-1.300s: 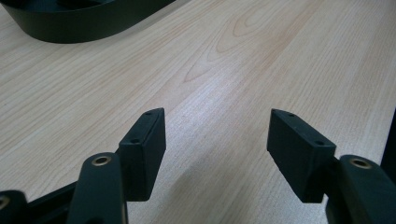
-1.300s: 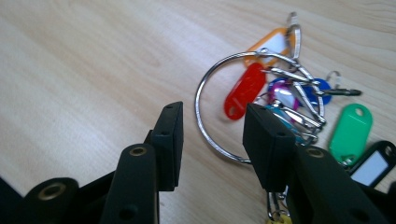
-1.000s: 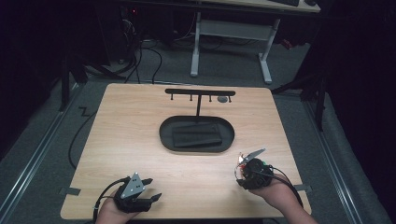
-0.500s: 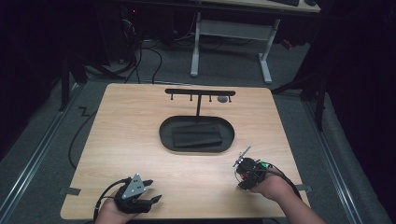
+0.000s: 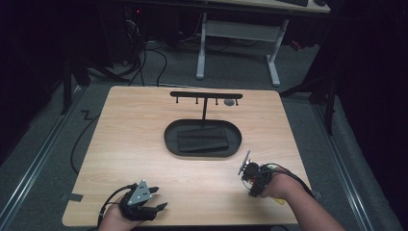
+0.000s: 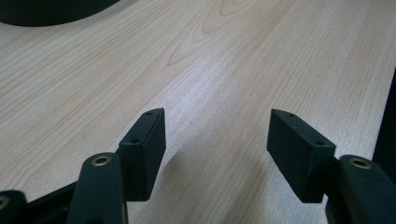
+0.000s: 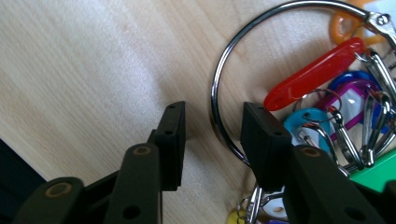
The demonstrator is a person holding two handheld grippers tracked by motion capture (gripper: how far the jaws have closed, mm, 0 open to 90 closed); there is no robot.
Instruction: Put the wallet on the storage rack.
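- The right claw (image 7: 212,140) stands partly open at the lower middle of its own view, its two black jaws straddling the wire of a big steel key ring (image 7: 219,84); the ring passes between them, not yet pinched.
- On that ring, at the right of the frame, hangs a cluster of glossy plastic tags: a red one (image 7: 313,74), a blue one (image 7: 306,123), a purple one (image 7: 355,95), plus small metal clips.
- Seen from above, this claw (image 5: 251,174) sits at the lower right of the pale wooden table (image 5: 134,139), grain matte and smooth.
- The left claw (image 6: 215,140) is wide open over bare wood, holding nothing; from above it rests at the lower left (image 5: 144,204).
- Risk, as I judge it: the thin round wire may slip off the flat jaw faces as they close, or the dangling tags may swing and snag.
- Further up, mid-frame, lie a dark oval tray (image 5: 202,139) and a black T-shaped rack (image 5: 206,96) with pegs, perhaps the ring's destination.
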